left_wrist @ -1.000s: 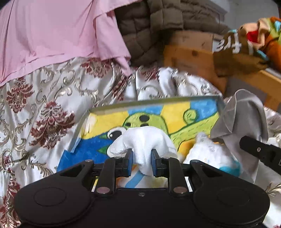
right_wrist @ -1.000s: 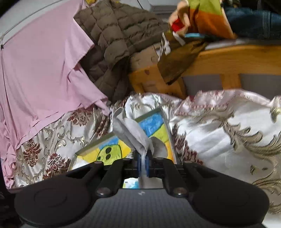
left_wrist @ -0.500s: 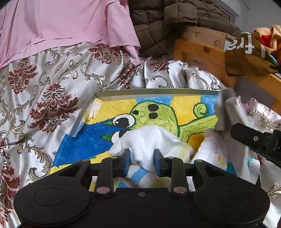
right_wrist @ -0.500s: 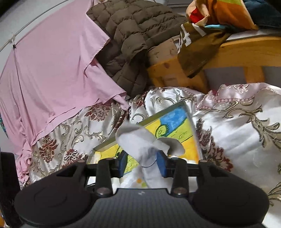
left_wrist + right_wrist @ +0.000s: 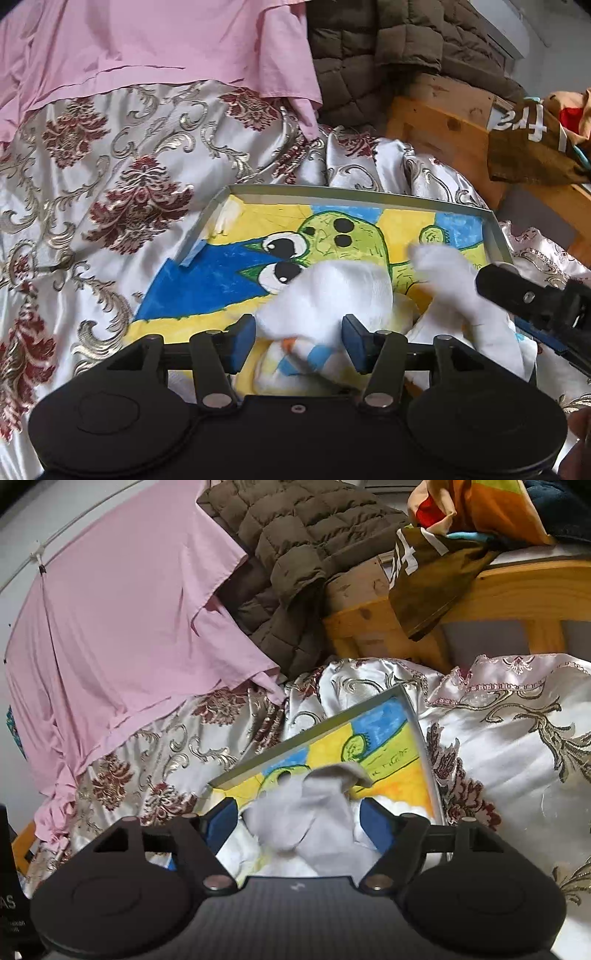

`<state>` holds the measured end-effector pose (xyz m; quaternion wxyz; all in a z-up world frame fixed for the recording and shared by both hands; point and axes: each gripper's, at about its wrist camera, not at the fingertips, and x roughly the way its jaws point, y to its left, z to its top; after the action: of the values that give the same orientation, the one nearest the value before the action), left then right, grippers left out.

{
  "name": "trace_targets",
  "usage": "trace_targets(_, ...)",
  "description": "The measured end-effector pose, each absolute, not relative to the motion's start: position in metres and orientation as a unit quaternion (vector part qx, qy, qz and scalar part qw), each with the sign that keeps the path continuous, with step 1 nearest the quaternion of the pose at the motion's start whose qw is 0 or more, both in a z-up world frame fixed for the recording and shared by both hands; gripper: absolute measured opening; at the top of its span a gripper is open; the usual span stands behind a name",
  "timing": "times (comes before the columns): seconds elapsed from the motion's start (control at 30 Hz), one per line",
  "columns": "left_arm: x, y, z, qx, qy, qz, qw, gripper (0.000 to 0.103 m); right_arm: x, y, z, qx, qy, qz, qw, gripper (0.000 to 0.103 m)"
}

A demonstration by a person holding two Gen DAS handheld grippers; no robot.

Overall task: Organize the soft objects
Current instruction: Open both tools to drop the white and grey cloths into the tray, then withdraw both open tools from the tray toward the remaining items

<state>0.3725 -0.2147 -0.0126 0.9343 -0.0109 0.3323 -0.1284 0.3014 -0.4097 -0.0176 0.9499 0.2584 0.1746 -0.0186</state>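
Both grippers (image 5: 298, 341) (image 5: 298, 821) just opened, releasing white sock (image 5: 332, 295) and grey cloth (image 5: 317, 812) inside the tray rim (image 5: 332, 192).

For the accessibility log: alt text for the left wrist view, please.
The left gripper, its fingers just opened, straddles a white sock lying in a shallow box with a green cartoon drawing inside, on a floral satin bedspread. The right gripper enters at right.
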Motion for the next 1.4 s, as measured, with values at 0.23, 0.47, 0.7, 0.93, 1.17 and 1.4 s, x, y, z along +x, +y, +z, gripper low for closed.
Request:
trace_targets(0.23, 0.353, -0.196, -0.001, -0.009, 0.323, -0.117, 0.939, 0.062, 0.285, -0.418, -0.005, 0.294, 0.153, -0.006, 0.944, 0.085)
trace_targets(0.47, 0.324, -0.169, 0.019, -0.034, 0.306, -0.106, 0.945, 0.067, 0.261, -0.410, 0.009, 0.281, 0.147, -0.003, 0.948, 0.091)
trace_targets(0.7, 0.283, -0.142, 0.041, -0.047, 0.279, -0.109, 0.953, 0.073, 0.227, -0.386, 0.022, 0.236, 0.153, 0.009, 0.960, 0.096)
trace_targets(0.93, 0.235, -0.112, 0.050, -0.057, 0.256, -0.111, 0.959, 0.077, 0.190, -0.350, 0.032, 0.203, 0.156, 0.034, 0.966, 0.100)
trace_targets(1.17, 0.190, -0.075, 0.045, -0.040, 0.247, -0.090, 0.964, 0.085, 0.165, -0.323, 0.033, 0.168, 0.166, 0.047, 0.971, 0.102)
trace_targets(1.4, 0.155, -0.042, 0.045, -0.007, 0.252, -0.058, 0.966, 0.091, 0.145, -0.300, 0.030, 0.133, 0.171, 0.053, 0.975, 0.103)
